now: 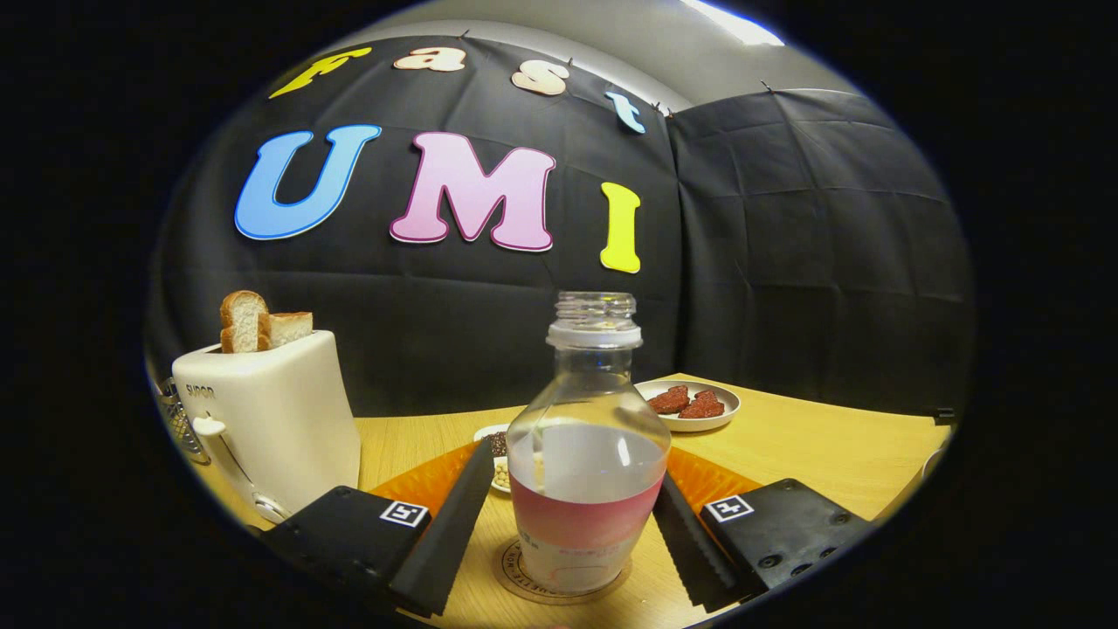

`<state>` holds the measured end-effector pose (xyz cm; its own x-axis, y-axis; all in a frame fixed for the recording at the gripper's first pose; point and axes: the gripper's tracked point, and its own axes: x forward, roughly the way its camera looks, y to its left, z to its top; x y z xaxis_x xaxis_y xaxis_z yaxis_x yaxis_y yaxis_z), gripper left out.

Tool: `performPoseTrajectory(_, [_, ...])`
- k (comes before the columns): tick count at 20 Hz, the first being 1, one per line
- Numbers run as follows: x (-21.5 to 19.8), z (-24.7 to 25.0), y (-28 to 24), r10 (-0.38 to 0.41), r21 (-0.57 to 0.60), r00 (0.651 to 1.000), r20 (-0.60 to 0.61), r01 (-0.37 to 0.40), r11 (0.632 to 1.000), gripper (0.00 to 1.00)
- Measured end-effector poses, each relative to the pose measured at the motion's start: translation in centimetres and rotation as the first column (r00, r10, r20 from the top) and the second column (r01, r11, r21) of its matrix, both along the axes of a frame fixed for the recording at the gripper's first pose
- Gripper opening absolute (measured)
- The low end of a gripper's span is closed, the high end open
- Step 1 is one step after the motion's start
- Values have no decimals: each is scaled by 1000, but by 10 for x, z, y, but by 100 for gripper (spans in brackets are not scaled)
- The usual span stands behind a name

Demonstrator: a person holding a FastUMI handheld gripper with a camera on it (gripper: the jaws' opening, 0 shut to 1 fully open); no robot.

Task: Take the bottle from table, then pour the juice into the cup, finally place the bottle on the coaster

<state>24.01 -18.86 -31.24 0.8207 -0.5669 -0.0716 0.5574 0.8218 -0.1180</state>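
A clear, uncapped bottle (583,454) with a pink-and-white label stands upright on a round cork coaster (517,570). It holds clear liquid to about half its height. The bottle is between the two fingers of my gripper (572,463), which is open. The left finger (445,524) stands a little off the bottle's side. The right finger (690,542) runs close along the other side, with a gap at the bottle's base. The coaster lies on the wooden table (812,454), mostly covered by the bottle.
A white toaster (271,419) with bread slices (253,321) stands left of the fingers. An orange mat (419,476) lies behind the bottle with a small dish (500,472) on it. Beyond, to the right, a plate (727,412) holds red pieces.
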Motion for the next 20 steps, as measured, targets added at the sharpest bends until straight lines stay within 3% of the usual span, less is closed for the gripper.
performPoseTrajectory(8, [-21,23,16,41,-36,999,-3,-42,999,98])
performPoseTrajectory(20, [-81,74,69,161,-93,987,-8,-161,982,97])
